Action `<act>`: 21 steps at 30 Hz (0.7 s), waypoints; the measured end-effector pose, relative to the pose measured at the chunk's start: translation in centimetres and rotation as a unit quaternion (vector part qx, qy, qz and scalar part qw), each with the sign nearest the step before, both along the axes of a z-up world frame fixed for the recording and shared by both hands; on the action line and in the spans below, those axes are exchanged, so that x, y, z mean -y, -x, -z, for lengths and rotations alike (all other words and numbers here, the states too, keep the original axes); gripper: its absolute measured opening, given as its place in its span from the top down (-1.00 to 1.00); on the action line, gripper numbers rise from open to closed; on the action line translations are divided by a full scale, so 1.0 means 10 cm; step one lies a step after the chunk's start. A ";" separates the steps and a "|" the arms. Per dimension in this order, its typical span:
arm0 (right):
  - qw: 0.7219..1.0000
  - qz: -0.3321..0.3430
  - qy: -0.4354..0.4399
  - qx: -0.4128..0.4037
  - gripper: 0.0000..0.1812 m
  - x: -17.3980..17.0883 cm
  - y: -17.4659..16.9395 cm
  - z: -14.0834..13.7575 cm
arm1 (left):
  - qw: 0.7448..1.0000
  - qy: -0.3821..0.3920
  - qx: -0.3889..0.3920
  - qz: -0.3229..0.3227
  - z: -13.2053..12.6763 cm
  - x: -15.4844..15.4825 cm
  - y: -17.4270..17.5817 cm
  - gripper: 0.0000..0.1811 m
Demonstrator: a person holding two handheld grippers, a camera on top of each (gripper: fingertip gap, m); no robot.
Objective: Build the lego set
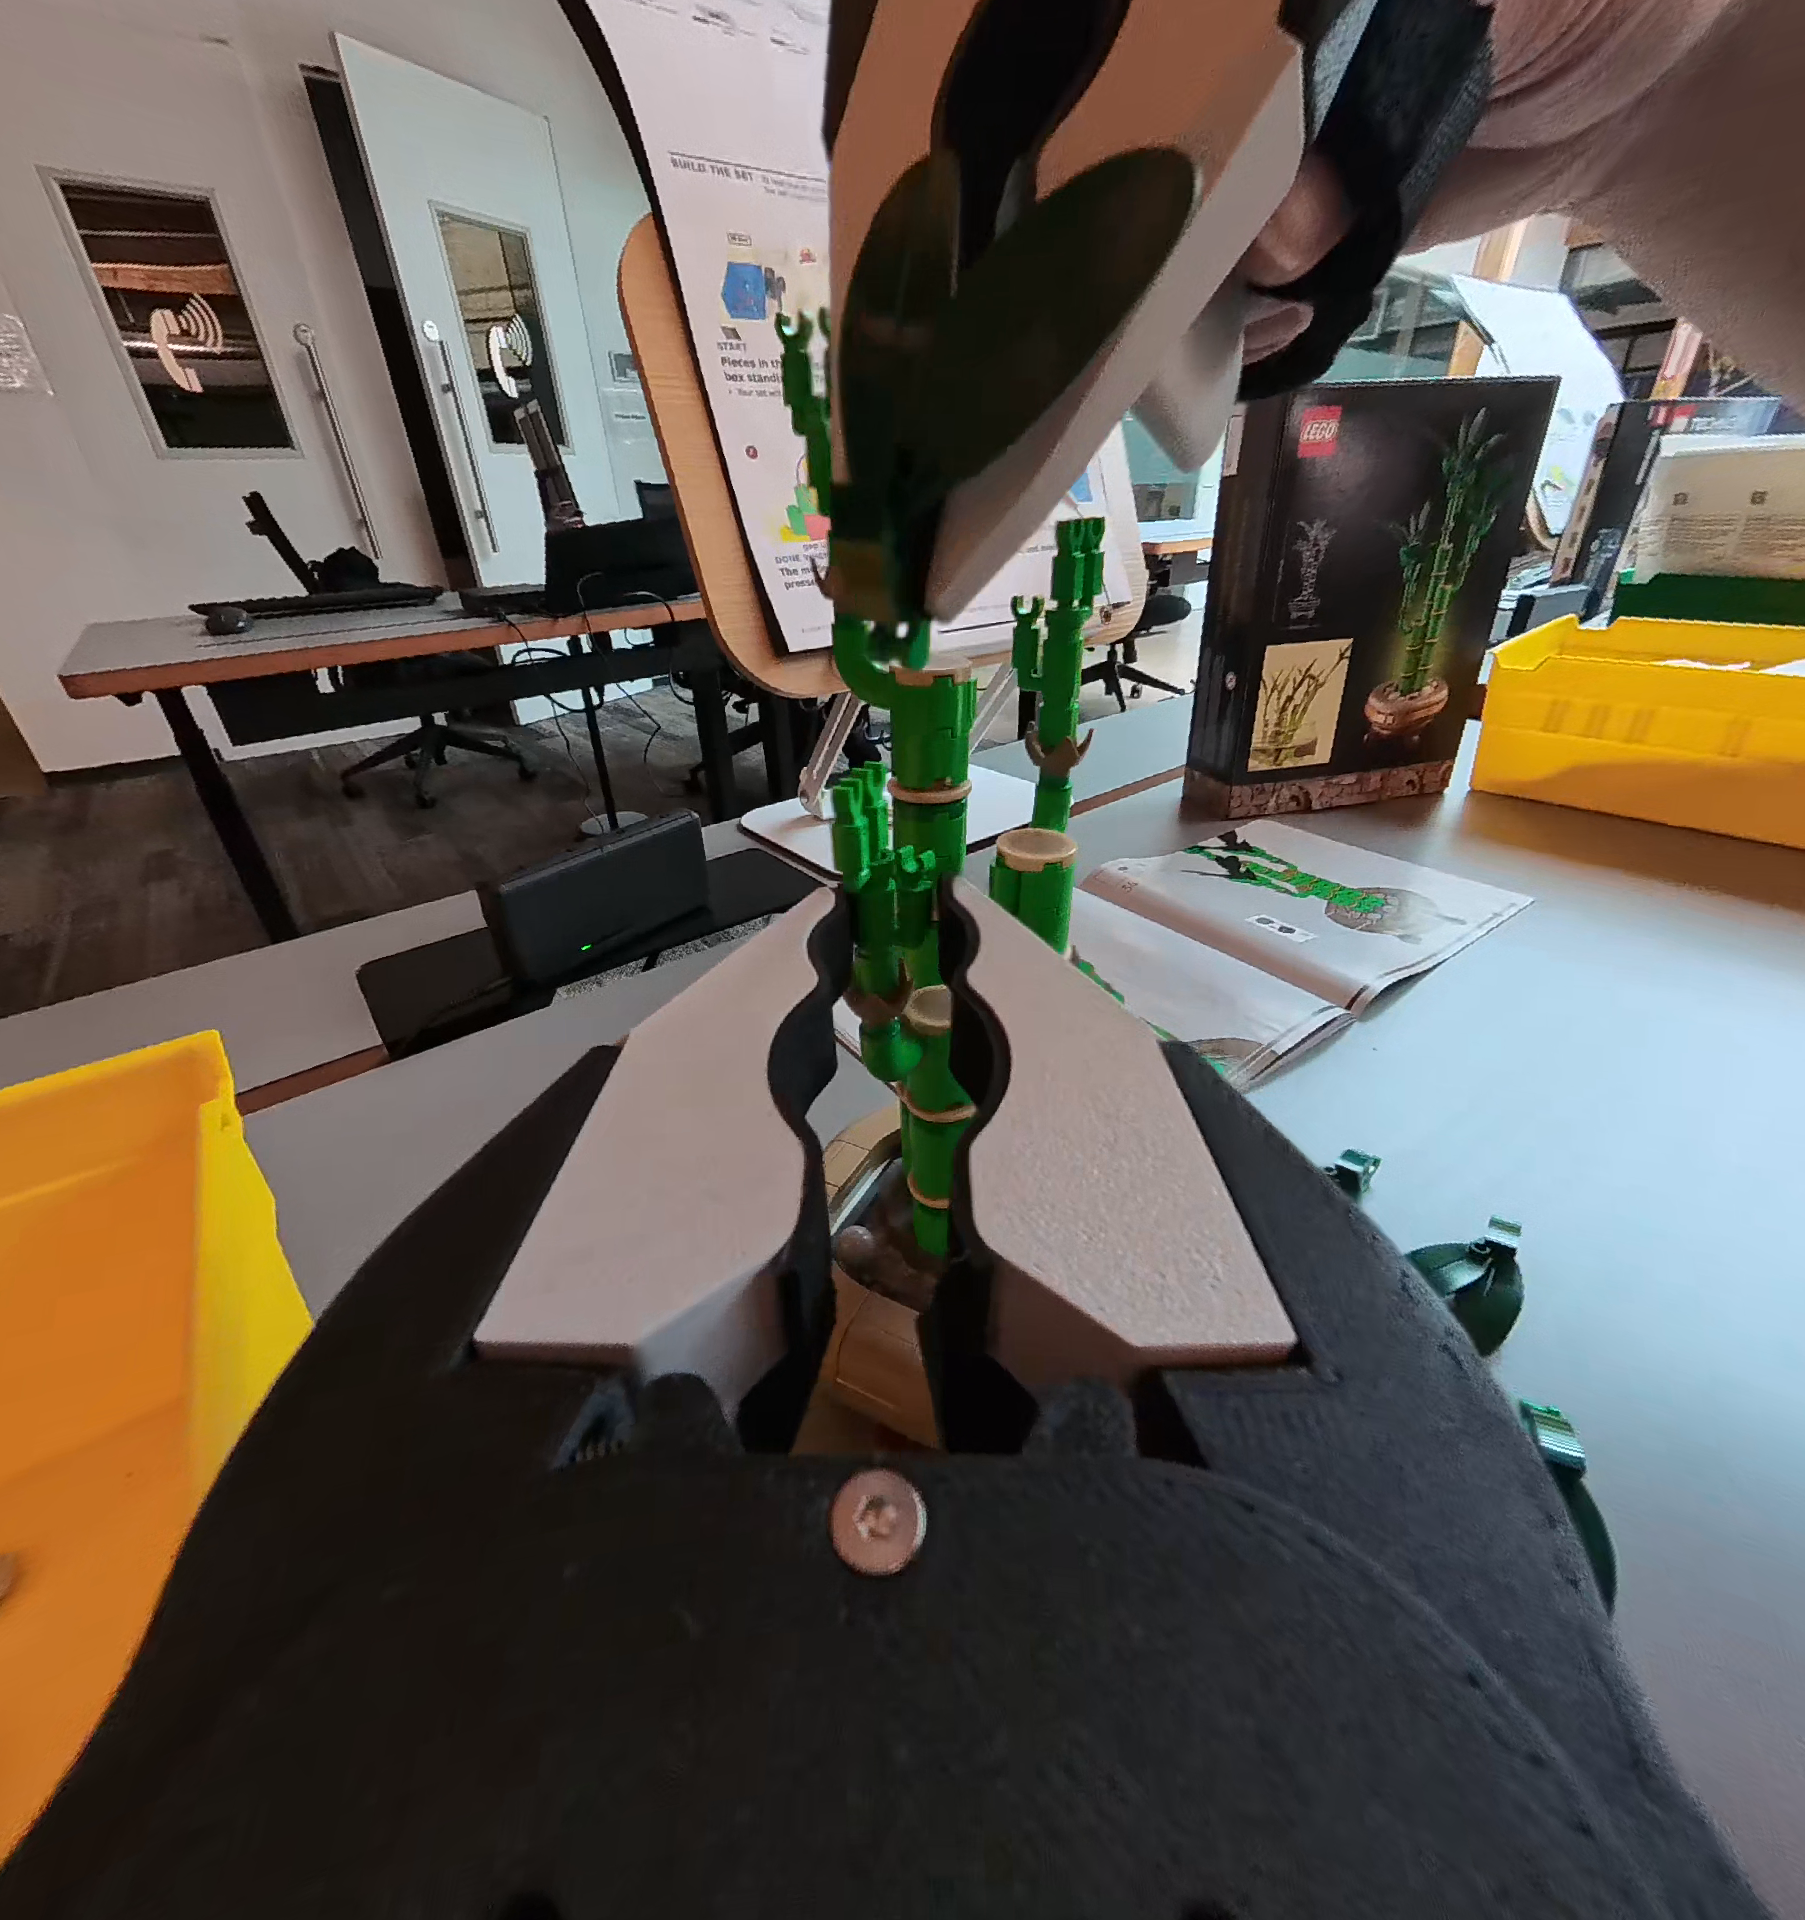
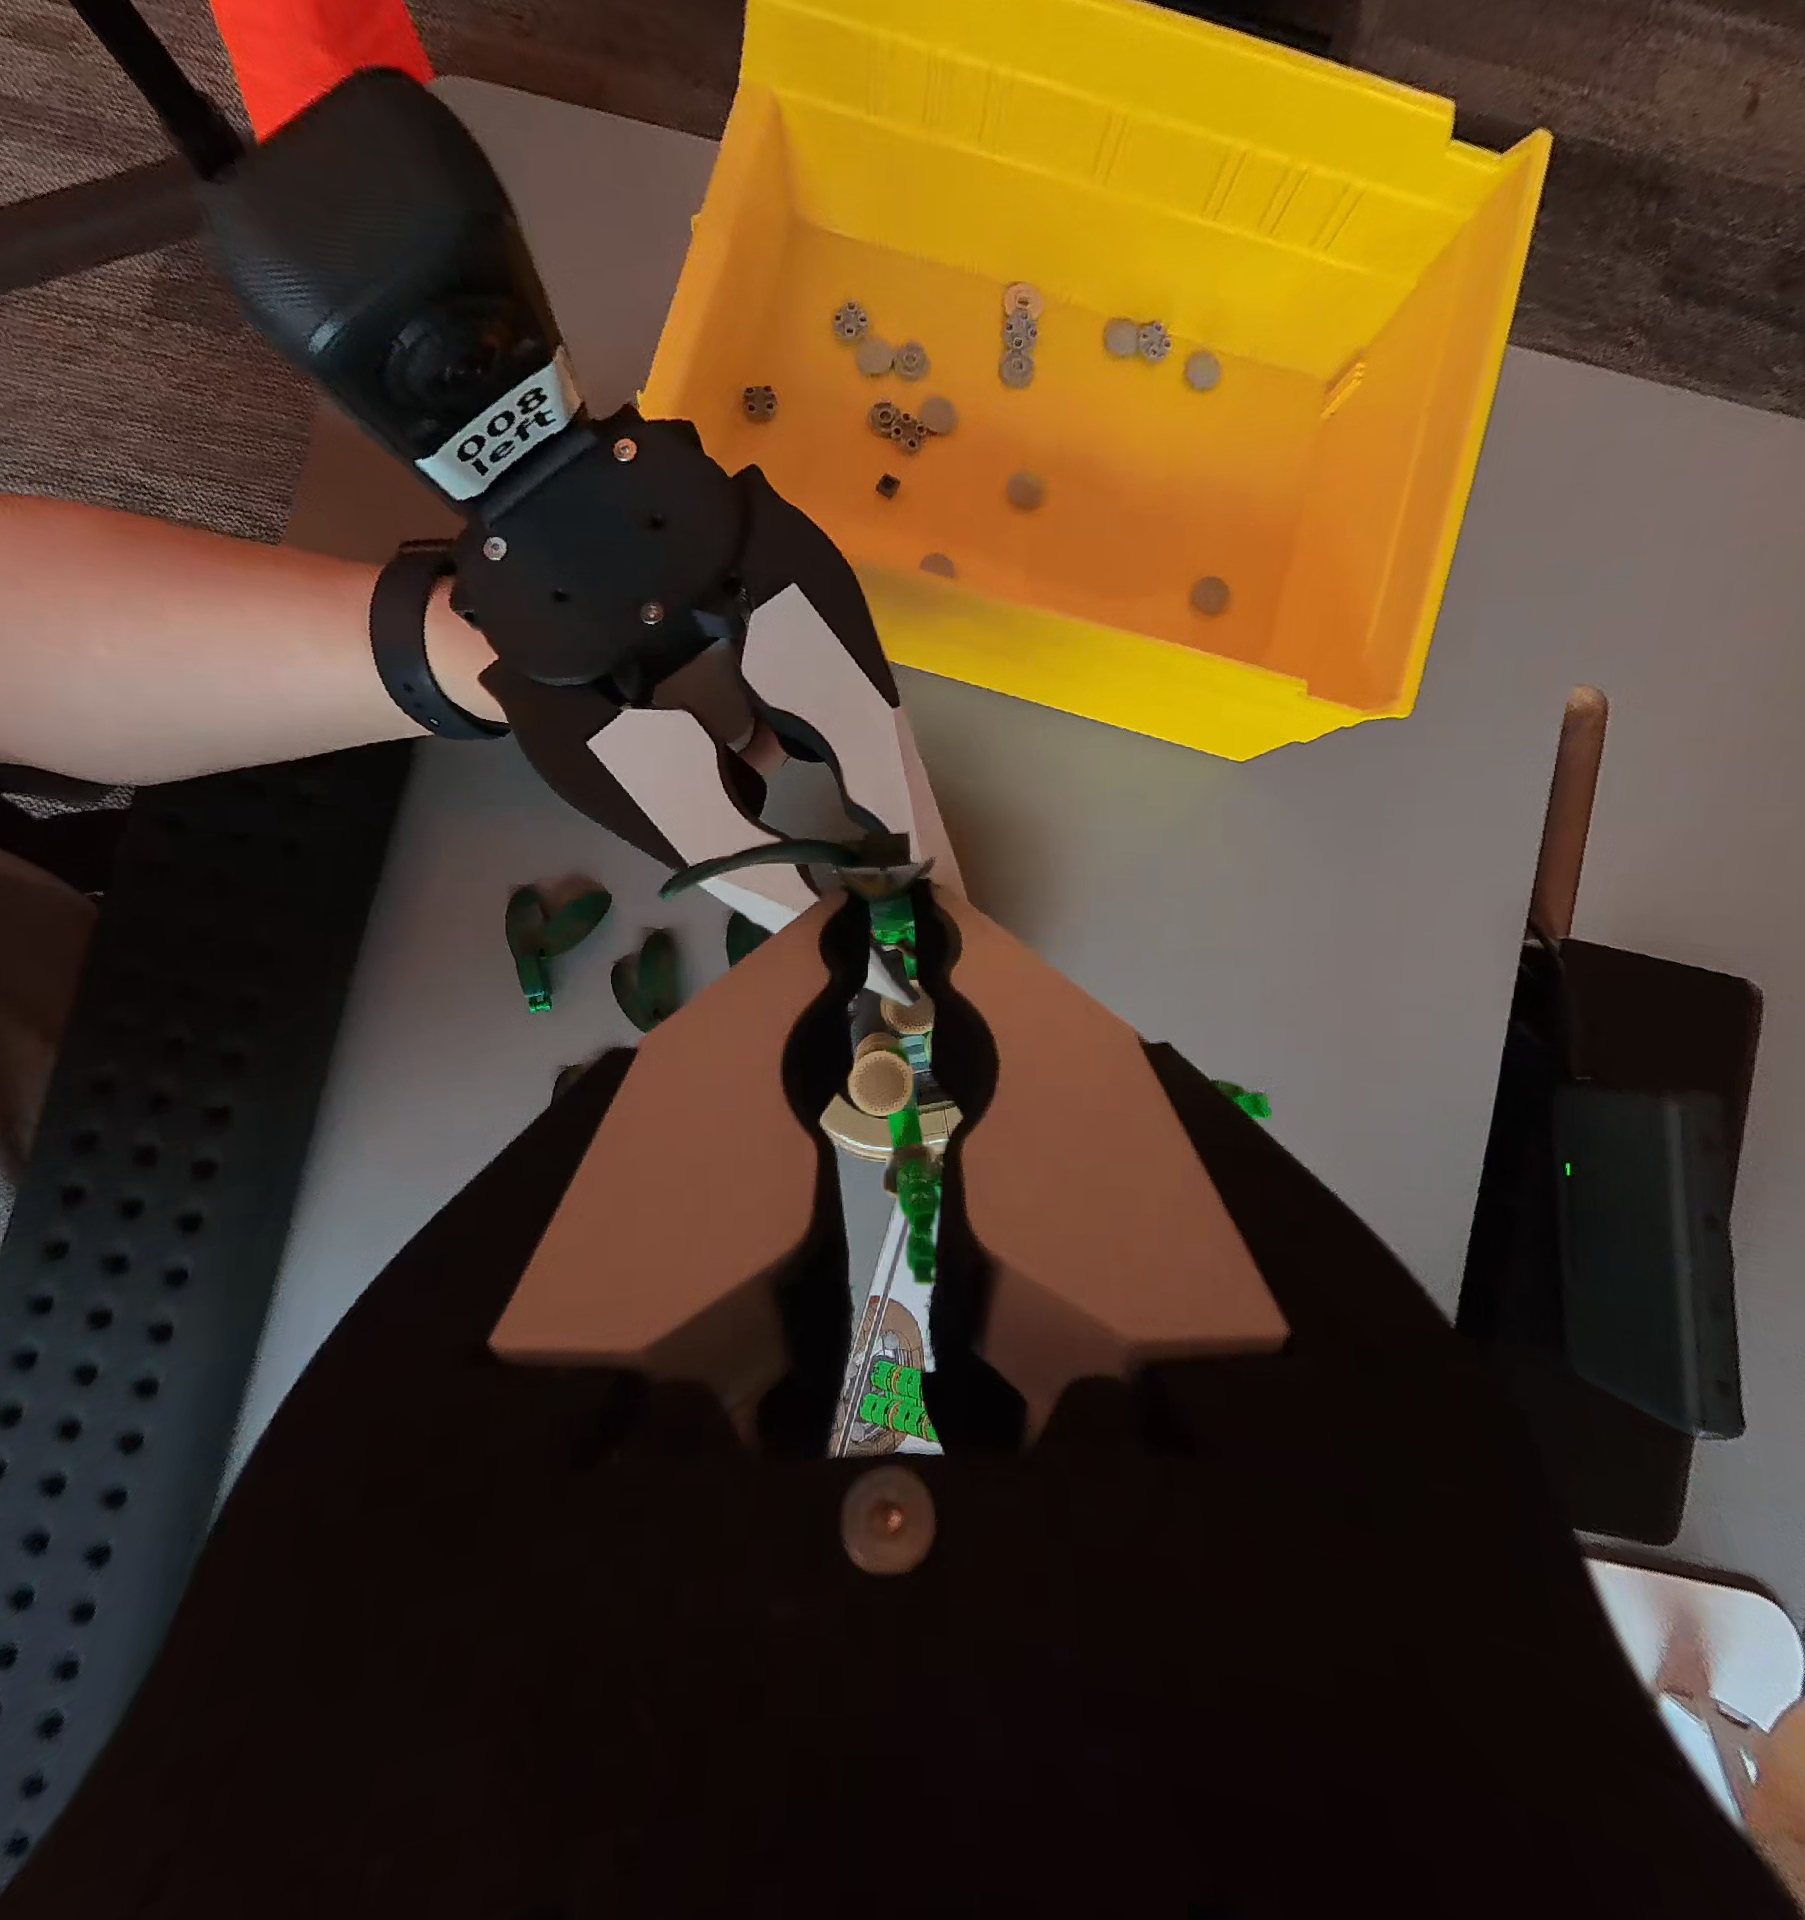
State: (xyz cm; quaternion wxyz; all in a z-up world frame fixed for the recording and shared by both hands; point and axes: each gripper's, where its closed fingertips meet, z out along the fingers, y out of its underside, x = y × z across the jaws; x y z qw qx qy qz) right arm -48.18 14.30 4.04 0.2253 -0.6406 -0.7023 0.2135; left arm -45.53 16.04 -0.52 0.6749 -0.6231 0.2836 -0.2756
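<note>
A green lego bamboo stalk (image 1: 929,727) with tan rings stands upright in a tan pot (image 1: 877,1340) on the grey table. My left gripper (image 1: 895,894) is shut on the stalk's middle. My right gripper (image 1: 893,592) comes down from above, shut on a dark green leaf piece (image 1: 991,343), with its tip at the stalk's top clip. In the right wrist view, my right gripper (image 2: 882,899) looks straight down the stalk (image 2: 893,920). The leaf (image 2: 742,862) curves out to the left. The left gripper (image 2: 856,868) reaches in from the upper left.
Two more green stalks (image 1: 1059,644) stand behind. Loose dark green leaves (image 2: 555,925) lie on the table. A yellow bin (image 2: 1085,675) holds several grey round pieces. An open instruction booklet (image 1: 1293,935), the set's box (image 1: 1365,592) and another yellow bin (image 1: 1656,748) are to the right. Left tips to right tips: about 6 centimetres.
</note>
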 end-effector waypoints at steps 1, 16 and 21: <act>1.000 0.001 0.003 0.003 0.93 -0.02 0.00 0.01 | 1.000 -0.002 -0.001 -0.002 0.00 0.00 0.00 0.87; 0.999 -0.036 -0.018 0.035 0.93 -0.05 -0.02 0.15 | 1.000 0.003 0.004 0.006 0.04 -0.02 0.00 0.87; 0.999 -0.040 -0.017 0.032 0.93 -0.05 -0.02 0.16 | 1.000 0.004 0.006 0.008 0.04 -0.02 -0.01 0.87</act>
